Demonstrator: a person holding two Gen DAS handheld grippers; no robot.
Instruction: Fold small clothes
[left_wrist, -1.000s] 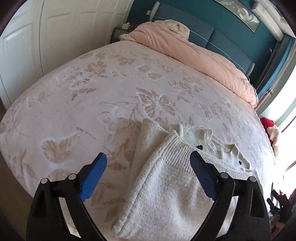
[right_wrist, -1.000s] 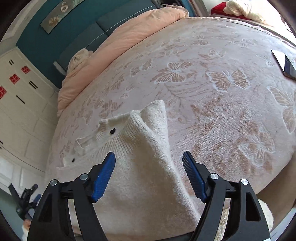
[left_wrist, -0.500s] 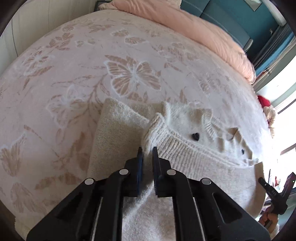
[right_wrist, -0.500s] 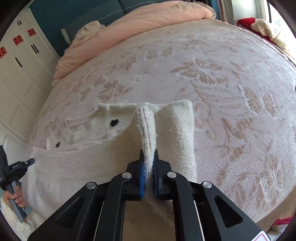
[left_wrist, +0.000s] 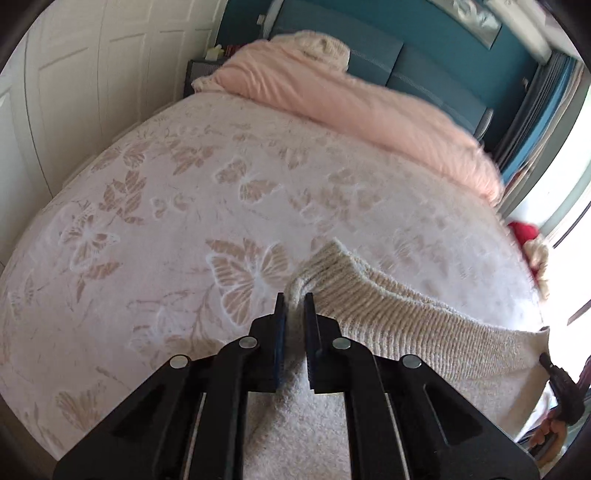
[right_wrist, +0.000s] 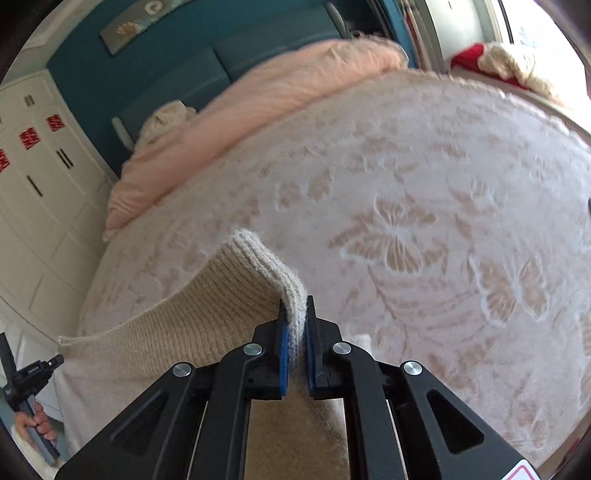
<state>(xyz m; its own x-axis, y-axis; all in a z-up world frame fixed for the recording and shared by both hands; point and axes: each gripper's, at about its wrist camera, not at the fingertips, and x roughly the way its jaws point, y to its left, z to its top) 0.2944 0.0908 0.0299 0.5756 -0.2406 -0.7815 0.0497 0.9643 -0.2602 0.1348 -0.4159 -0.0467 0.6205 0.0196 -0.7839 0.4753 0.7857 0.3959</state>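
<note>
Knitwear fills the lower half of the left wrist view: the left gripper (left_wrist: 293, 299) is clamped tight on the ribbed hem of a cream sweater (left_wrist: 388, 314), the jaws nearly together with a fold of knit squeezed between them. From that pinch the ribbed edge runs off toward four o'clock, stretched in a line to the far corner, and the rest of the garment hangs down toward six o'clock between the black finger frames. Beyond it, the butterfly-patterned bedspread (left_wrist: 184, 221) spreads across the middle, and a pink duvet (left_wrist: 351, 103) is bunched at one o'clock against the teal headboard (left_wrist: 424, 70). White wardrobe doors (left_wrist: 74, 92) stand at ten o'clock. Over to the right wrist view: the right gripper (right_wrist: 295, 306) is likewise clenched on the sweater (right_wrist: 184, 332), the hem folded over and pinched between the blue pads (right_wrist: 283, 354). Here the ribbing runs away toward eight o'clock, taut. The bedspread (right_wrist: 443, 221) fills the right side, blurred, with the duvet (right_wrist: 258, 107) at eleven o'clock and the headboard (right_wrist: 192, 66) behind it.
</note>
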